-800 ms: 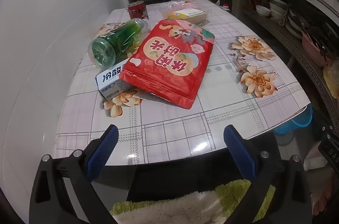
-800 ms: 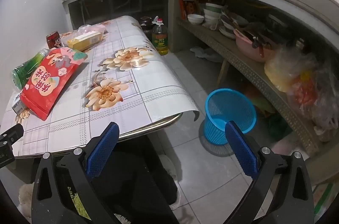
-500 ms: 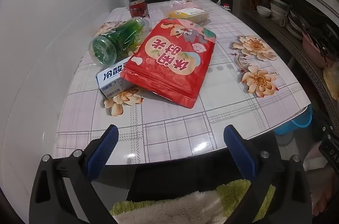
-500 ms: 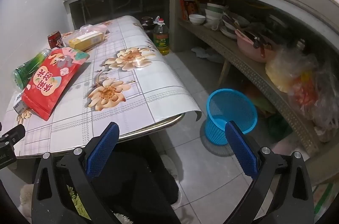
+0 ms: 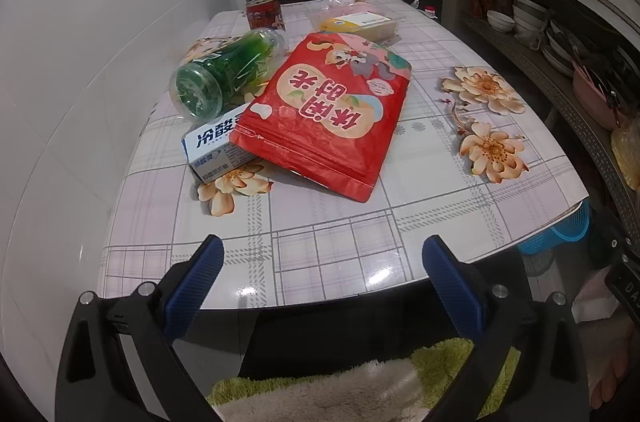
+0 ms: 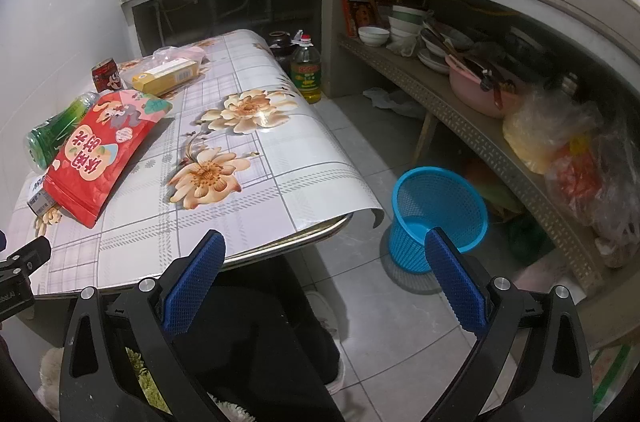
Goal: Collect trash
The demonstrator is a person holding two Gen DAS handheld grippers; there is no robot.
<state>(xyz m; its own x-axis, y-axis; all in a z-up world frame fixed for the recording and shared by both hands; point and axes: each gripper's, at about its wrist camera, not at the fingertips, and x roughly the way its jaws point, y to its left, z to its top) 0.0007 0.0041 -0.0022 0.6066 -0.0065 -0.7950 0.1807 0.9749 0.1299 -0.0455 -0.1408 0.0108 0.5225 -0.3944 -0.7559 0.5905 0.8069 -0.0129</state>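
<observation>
A red snack bag [image 5: 326,114] [image 6: 102,152] lies in the middle of the table [image 5: 340,246], partly over a white-and-blue box [image 5: 214,148]. A green plastic bottle [image 5: 222,76] [image 6: 56,132] lies on its side beside them. Farther back stand a red can [image 5: 264,14] [image 6: 107,75] and a clear wrapped yellow pack [image 5: 360,22] [image 6: 166,76]. A blue mesh bin [image 6: 438,216] [image 5: 570,232] stands on the floor right of the table. My left gripper [image 5: 318,272] hangs open over the near table edge, nothing between its fingers. My right gripper [image 6: 320,268] is open above the table's right corner and the floor.
A white tiled wall runs along the table's left side. A concrete counter wraps the back and right, with bowls, a pink basin [image 6: 480,88] and plastic bags on its low shelf. An oil bottle [image 6: 306,70] stands on the floor behind the table. A person's dark-trousered legs are below.
Both views have crept slightly forward and to the right; the trash on the table has not moved and both grippers stay open.
</observation>
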